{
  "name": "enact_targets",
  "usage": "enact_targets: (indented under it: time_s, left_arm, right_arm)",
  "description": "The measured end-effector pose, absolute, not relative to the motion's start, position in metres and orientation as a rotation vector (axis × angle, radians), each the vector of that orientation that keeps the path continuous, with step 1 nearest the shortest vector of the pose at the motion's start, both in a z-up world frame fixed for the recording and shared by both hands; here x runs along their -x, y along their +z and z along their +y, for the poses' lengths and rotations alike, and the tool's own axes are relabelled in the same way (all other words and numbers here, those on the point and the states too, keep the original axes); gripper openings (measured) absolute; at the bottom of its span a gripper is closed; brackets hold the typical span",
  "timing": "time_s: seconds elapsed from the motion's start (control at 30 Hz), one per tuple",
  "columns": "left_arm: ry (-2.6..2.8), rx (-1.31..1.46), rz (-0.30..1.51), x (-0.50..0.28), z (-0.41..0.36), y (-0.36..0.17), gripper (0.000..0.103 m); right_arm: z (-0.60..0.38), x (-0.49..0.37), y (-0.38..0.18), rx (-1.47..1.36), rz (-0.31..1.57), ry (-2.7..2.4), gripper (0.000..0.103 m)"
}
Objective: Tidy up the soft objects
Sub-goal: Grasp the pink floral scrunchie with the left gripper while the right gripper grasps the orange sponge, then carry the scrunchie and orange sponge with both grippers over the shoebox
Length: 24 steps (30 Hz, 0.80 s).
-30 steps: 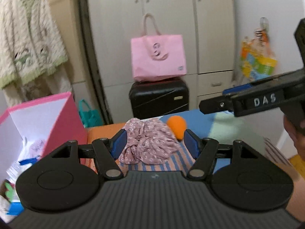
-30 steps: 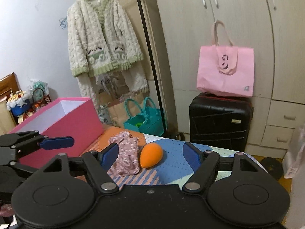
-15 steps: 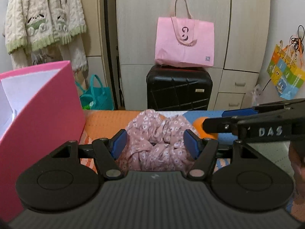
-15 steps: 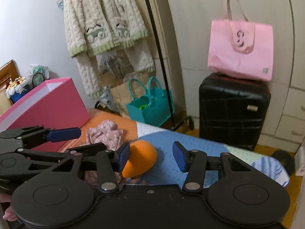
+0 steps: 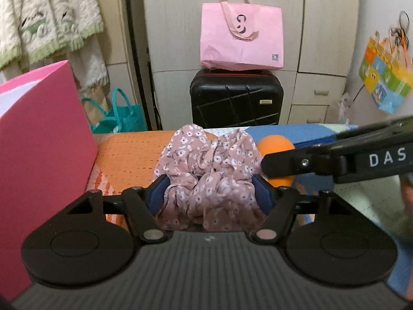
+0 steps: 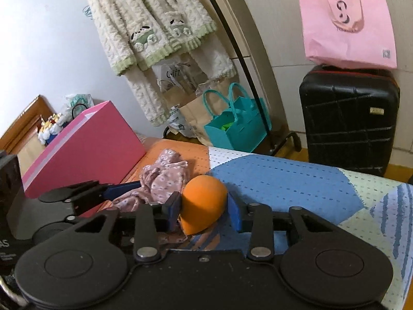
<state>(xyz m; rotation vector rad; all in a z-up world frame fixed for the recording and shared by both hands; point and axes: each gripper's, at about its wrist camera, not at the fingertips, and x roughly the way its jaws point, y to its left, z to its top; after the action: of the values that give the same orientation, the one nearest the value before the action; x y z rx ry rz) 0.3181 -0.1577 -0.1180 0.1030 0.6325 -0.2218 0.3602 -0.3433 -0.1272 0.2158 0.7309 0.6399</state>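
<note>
A pink floral scrunchie (image 5: 209,170) lies on the patchwork bed cover (image 6: 284,180). My left gripper (image 5: 209,193) is open with its blue pads on either side of the scrunchie's near part. An orange egg-shaped sponge (image 6: 202,204) lies right of the scrunchie (image 6: 161,180). My right gripper (image 6: 204,206) has its blue pads against both sides of the sponge, which also shows in the left wrist view (image 5: 276,144) behind the right gripper's finger.
An open pink box (image 5: 38,139) stands on the bed at the left, also in the right wrist view (image 6: 85,149). Beyond the bed edge are a teal bag (image 6: 237,126), a black suitcase (image 5: 236,98) with a pink tote (image 5: 241,41), and wardrobe doors.
Both grippers have moved forward and down. The left one now straddles the scrunchie. The right one has narrowed around the orange sponge.
</note>
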Motion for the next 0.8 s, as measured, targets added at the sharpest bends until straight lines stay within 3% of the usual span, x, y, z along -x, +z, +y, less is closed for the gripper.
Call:
enact_targets:
  time_s: [0.13, 0.2, 0.33, 0.8]
  left_arm:
    - [-0.253, -0.113, 0.630, -0.316, -0.161, -0.116, 0.044]
    - [-0.242, -0.119, 0.622, -0.316, -0.162, -0.116, 0.022]
    - [-0.202, -0.124, 0.605, -0.317, -0.158, -0.116, 0.018]
    - [-0.241, -0.002, 0.575, -0.285, -0.140, -0.087, 0.017]
  right_arm:
    - [-0.339, -0.355, -0.126, -0.177, 0.707, 0.633, 0.043]
    - [-0.340, -0.355, -0.127, -0.178, 0.701, 0.633, 0.043]
    - [-0.341, -0.355, -0.127, -0.182, 0.692, 0.634, 0.043]
    - [-0.348, -0.332, -0.110, -0.158, 0.682, 0.609, 0.042]
